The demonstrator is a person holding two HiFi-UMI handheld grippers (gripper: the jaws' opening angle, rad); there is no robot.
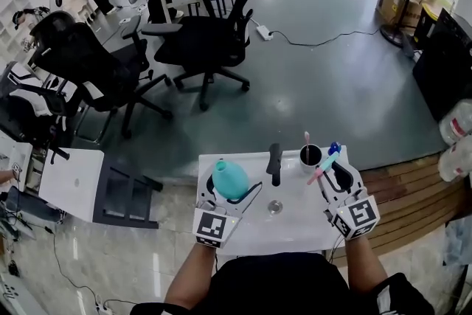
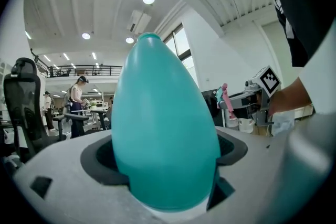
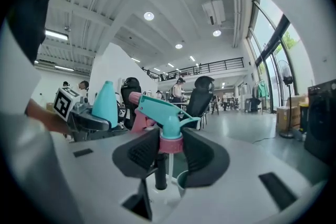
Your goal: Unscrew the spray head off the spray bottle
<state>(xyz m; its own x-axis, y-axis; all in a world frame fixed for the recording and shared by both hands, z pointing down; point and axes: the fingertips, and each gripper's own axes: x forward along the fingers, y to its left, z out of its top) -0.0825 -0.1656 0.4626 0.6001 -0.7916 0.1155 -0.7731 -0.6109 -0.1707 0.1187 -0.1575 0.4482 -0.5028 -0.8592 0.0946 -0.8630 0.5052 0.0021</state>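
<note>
Left tongs (image 1: 225, 192): clamped on the wide lower body of the spray bottle (image 1: 230, 179), with a pad pressing on each side.
Spray bottle: teal, neck up, at the left of the white surface (image 1: 295, 226). Its neck was bare, with no head on it. Whether its base rested on the surface could not be told.
Right tongs (image 3: 170, 145): pinching the spray head (image 3: 163, 113) by its pink collar, with the jaws partly closed on that collar.
Spray head: teal nozzle and pink trigger, with its thin dip tube hanging free below the collar. It was at the right of the surface, well apart from the bottle and just beside a black cup (image 1: 310, 156).
Other things: a pink stick stood in the cup. A black object (image 1: 274, 161) lay at mid-surface, with a small round metal piece (image 1: 274, 207) nearer the person.
Stage, as judged: the head looked fully off its thread, so what remained was probably to set it down.
Doing it well: keep the grip on the collar, not the trigger, so that nothing sprays. Keep the dip tube clear of the cup and its stick while lowering. Choose a bare patch of surface and lay the head on its side before letting go.
Bottle hand: keep the bottle upright and steady, since the open neck could spill if it were tipped.
Risk: the tube might drip or catch the cup's rim.
</note>
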